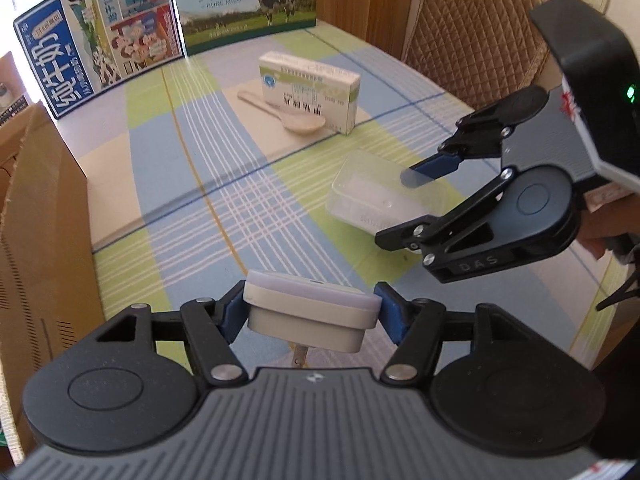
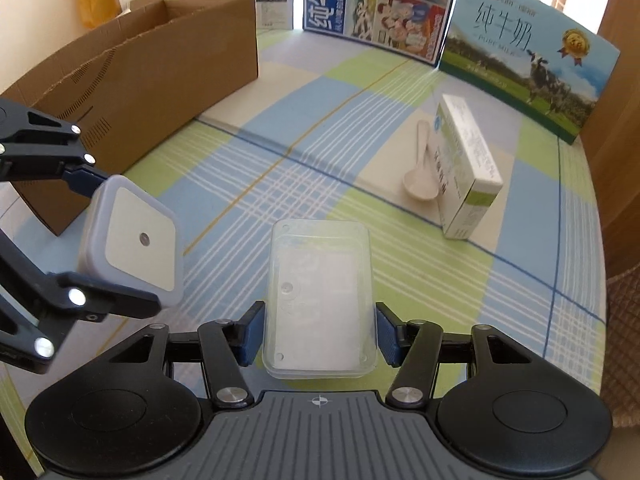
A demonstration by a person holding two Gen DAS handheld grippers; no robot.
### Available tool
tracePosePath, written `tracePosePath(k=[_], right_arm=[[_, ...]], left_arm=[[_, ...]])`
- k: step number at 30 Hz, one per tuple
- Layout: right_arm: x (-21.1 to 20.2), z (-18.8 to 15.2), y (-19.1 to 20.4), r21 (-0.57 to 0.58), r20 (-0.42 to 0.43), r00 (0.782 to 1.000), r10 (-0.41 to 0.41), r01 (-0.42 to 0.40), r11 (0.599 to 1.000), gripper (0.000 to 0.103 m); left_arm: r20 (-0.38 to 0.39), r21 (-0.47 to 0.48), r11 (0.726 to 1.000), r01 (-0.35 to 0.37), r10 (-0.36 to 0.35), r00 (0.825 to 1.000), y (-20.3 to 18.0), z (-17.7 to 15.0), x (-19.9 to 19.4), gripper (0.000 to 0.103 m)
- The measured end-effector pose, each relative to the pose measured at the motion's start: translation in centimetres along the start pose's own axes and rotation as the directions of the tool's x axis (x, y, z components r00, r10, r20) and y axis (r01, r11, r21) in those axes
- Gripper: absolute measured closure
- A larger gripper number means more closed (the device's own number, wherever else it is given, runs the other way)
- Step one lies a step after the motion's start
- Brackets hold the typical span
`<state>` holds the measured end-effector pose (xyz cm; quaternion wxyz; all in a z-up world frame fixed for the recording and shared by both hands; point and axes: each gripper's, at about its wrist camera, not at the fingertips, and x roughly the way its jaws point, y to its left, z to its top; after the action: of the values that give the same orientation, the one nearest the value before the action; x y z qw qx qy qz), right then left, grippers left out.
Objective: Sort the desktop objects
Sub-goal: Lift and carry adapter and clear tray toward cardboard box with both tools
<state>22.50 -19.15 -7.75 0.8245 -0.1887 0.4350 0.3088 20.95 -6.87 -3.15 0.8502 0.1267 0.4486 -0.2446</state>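
A white square plug-in night light (image 1: 308, 308) sits between the blue pads of my left gripper (image 1: 310, 312), which is shut on its two sides; a metal prong hangs below it. The right wrist view shows this night light (image 2: 140, 240) held above the tablecloth in the left gripper (image 2: 108, 240). A clear plastic container (image 2: 320, 280) lies lengthwise between the pads of my right gripper (image 2: 318, 334), which press on its long sides. In the left wrist view the right gripper (image 1: 406, 206) spans the container (image 1: 368, 196) from the right.
A white-green medicine box (image 2: 468, 176) and a white spoon (image 2: 420, 176) lie on the checked tablecloth (image 2: 304, 168). An open cardboard box (image 2: 160, 64) stands at the left. Milk cartons (image 2: 520, 60) line the back. A quilted chair (image 1: 472, 32) is at the table's far edge.
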Motion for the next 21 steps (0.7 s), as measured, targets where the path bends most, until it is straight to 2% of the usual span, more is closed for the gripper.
tracePosePath(k=[7,13,21], right_arm=[[-1.4,0.8,0.7,-0.007,0.022,0.999,-0.025,0.025,1.000,0.049],[-2.7,2.2,3.0,-0.036,0.049,0.999,-0.019,0.021,0.999,0.049],[-4.6,5.5,6.6,-0.082,0.101,0.995,-0.004,0.012,0.997,0.049]], left_arm=[[0.042,-0.003,0.999,-0.035,0.035,0.998,1.1,0.5,-2.8,0.041],[0.088,-0.048,0.997,-0.062,0.066,0.994,3.2,0.8,-5.0,0.041],[0.190,-0.090,0.991,-0.102,0.118,0.975,5.7,1.2,-9.5,0.041]])
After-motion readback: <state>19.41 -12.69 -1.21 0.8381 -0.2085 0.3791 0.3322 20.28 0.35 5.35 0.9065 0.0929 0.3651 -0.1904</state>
